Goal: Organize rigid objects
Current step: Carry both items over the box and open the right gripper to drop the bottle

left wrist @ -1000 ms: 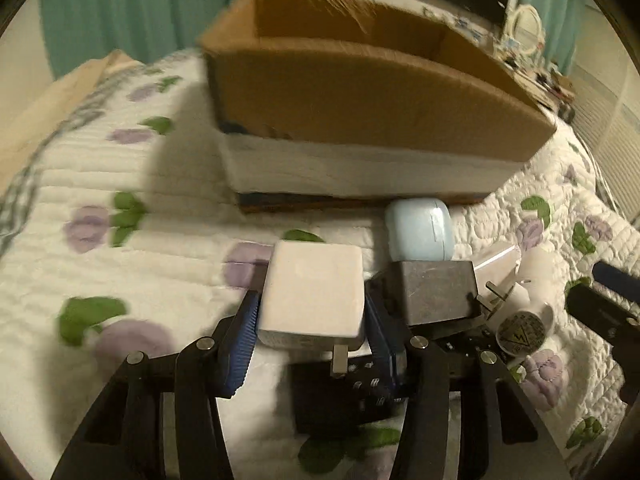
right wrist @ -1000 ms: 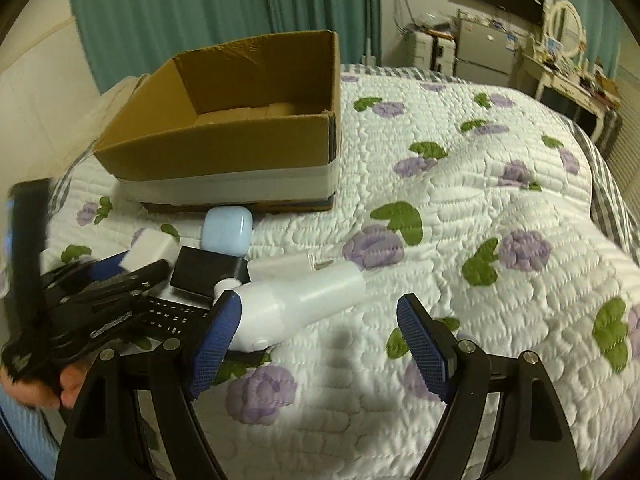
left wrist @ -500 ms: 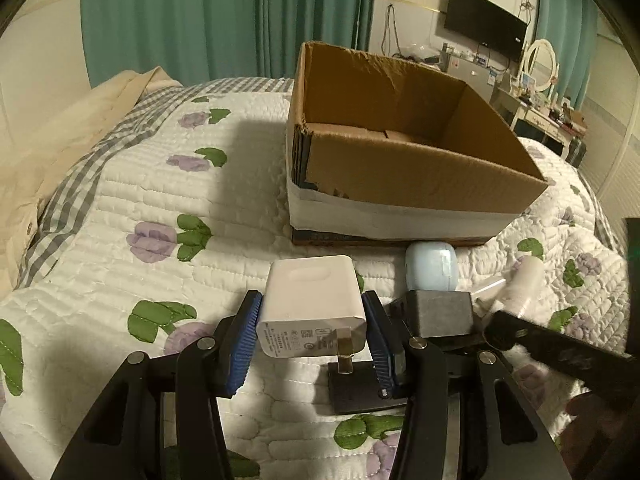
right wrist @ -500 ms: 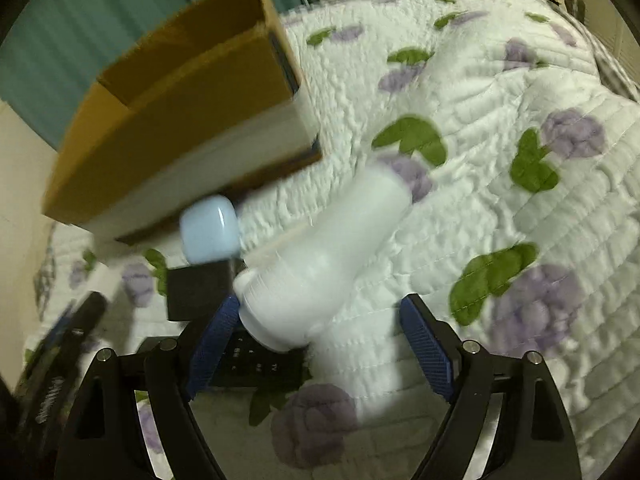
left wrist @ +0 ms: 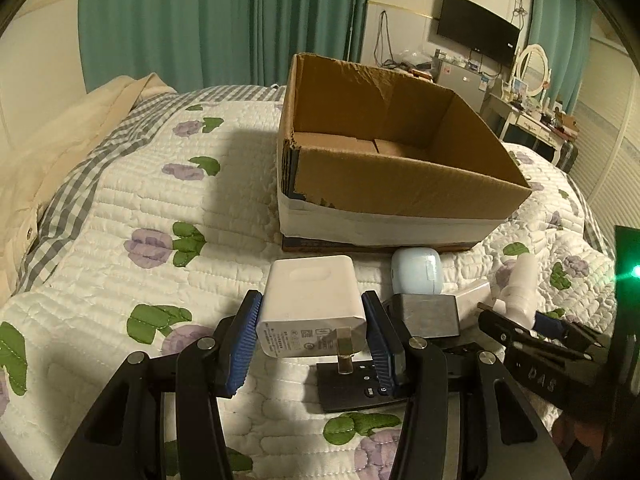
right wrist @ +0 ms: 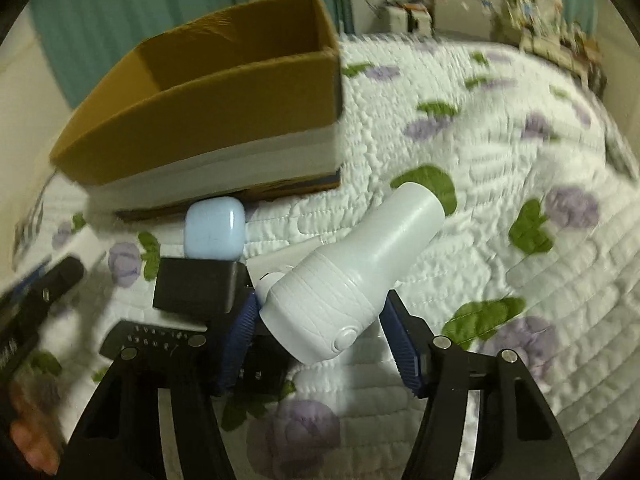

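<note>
My left gripper [left wrist: 312,340] is shut on a white charger block [left wrist: 314,310] and holds it above the quilt, in front of the open cardboard box [left wrist: 384,184]. My right gripper [right wrist: 320,332] is shut on a white flashlight [right wrist: 356,280], lifted and tilted toward the upper right. It also shows in the left wrist view [left wrist: 520,284]. On the quilt lie a pale blue earbud case [right wrist: 215,234], a black box [right wrist: 198,290], a black calculator [right wrist: 156,338] and a white adapter [left wrist: 472,300].
The box [right wrist: 224,120] stands on the flowered quilt [left wrist: 140,208] of a bed. A beige coat [left wrist: 48,148] lies at the left. A dresser and television stand at the far right wall. My left gripper shows blurred at the left of the right wrist view.
My left gripper rose with the charger and now sees into the box. My right gripper closed on the flashlight and lifted it off the quilt.
</note>
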A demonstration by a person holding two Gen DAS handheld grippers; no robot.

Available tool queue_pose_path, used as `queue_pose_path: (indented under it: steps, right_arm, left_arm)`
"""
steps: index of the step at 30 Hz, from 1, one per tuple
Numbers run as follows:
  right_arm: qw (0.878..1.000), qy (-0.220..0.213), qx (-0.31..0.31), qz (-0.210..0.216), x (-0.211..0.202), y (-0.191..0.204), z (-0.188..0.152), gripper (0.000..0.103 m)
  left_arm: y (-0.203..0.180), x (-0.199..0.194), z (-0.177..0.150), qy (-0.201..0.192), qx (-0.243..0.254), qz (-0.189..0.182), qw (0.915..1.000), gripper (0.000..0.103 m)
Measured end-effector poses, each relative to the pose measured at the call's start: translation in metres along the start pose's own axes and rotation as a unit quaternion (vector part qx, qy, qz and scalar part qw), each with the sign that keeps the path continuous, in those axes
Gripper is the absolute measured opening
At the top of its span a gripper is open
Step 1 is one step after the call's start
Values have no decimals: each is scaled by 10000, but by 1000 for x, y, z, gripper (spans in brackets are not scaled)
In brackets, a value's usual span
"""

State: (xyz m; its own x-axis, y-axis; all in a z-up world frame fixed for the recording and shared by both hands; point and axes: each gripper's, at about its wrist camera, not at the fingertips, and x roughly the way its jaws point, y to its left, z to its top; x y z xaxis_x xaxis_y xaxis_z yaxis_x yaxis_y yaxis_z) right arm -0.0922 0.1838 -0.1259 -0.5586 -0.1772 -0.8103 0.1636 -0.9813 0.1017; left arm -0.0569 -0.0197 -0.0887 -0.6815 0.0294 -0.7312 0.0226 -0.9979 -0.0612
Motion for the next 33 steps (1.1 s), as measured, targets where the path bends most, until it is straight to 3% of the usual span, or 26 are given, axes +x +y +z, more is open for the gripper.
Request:
queue_pose_path:
  steps: [12, 21, 28, 33]
  right_arm:
    - [9944, -759, -728, 102, -72, 9, 18, 62]
    - [9795, -1415, -1365, 447, -138, 18, 68, 62]
    - [9636, -1783, -1918, 545, -146, 32, 124, 62]
    - [9612, -1776, -1998, 676, -124, 36, 159, 62]
  left_arm:
    - [-10, -39, 11, -322, 18, -11, 9995, 51]
    - [-21, -83, 48, -824, 46, -51, 9966, 51]
    - [-24, -75, 90, -997, 38, 52, 9950, 51]
    - [-24, -56, 116, -1065, 26, 115, 9942, 51]
